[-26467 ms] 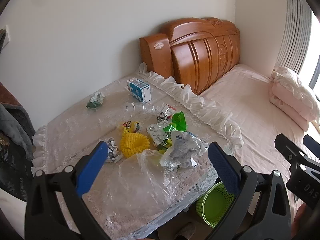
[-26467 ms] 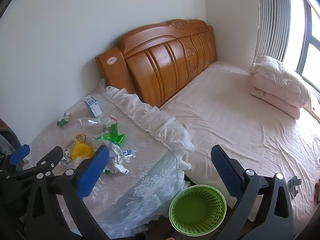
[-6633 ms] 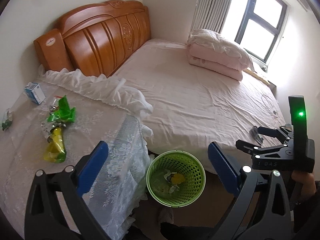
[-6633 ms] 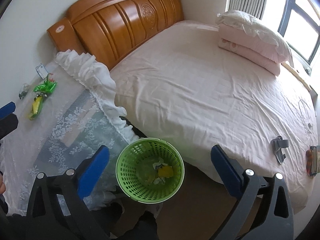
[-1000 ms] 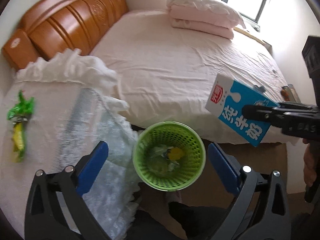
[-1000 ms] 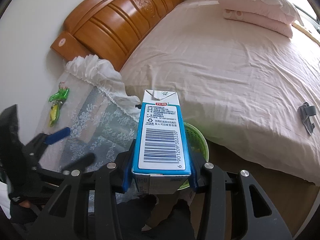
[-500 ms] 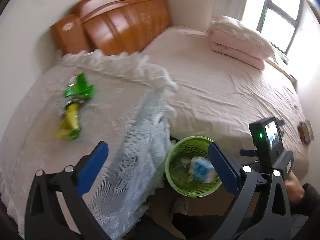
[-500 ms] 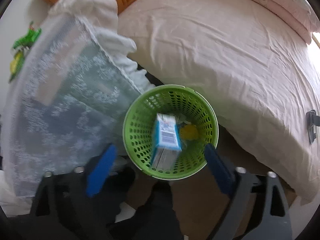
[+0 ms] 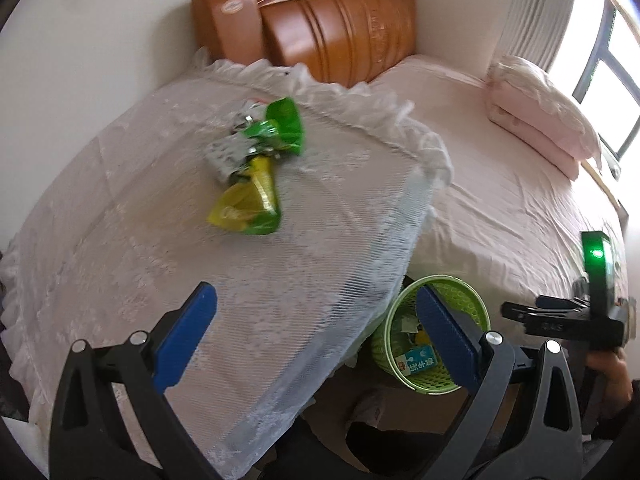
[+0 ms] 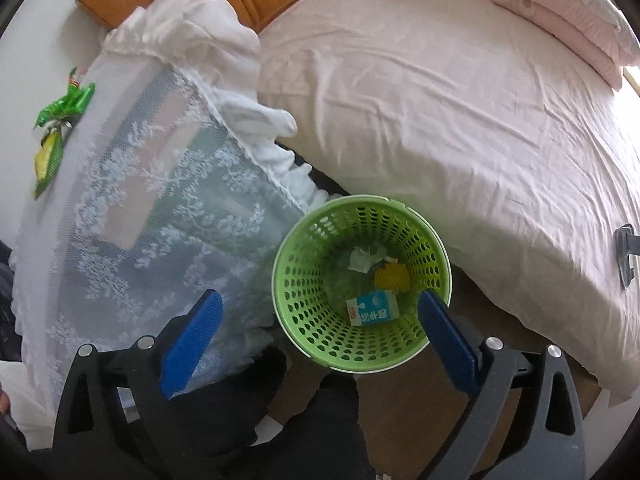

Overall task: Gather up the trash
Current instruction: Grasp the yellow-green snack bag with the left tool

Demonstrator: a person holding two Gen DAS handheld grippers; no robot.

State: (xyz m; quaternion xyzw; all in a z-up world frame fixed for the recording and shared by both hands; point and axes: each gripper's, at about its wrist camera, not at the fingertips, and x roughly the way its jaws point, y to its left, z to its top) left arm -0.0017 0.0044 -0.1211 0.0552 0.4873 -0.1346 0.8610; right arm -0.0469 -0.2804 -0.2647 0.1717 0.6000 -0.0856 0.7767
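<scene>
Hovering with jaws spread and nothing between them, the left gripper (image 9: 316, 328) faces a lace-covered table (image 9: 120, 240); crumpled green and yellow snack wrappers (image 9: 256, 164) lie well ahead of its jaws. From the right wrist, the right gripper (image 10: 320, 320), jaws likewise released, hangs over a round green perforated plastic basket (image 10: 304, 280) holding a small blue milk carton (image 10: 372, 307).

The right hand-held gripper (image 10: 316, 322) hangs wide open over the green basket (image 10: 298, 276). Inside lie a blue carton (image 10: 372, 308), a yellow scrap (image 10: 392, 276) and crumpled paper (image 10: 364, 258). Green and yellow wrappers (image 10: 58, 128) lie on the lace-covered table (image 10: 132, 184).
</scene>
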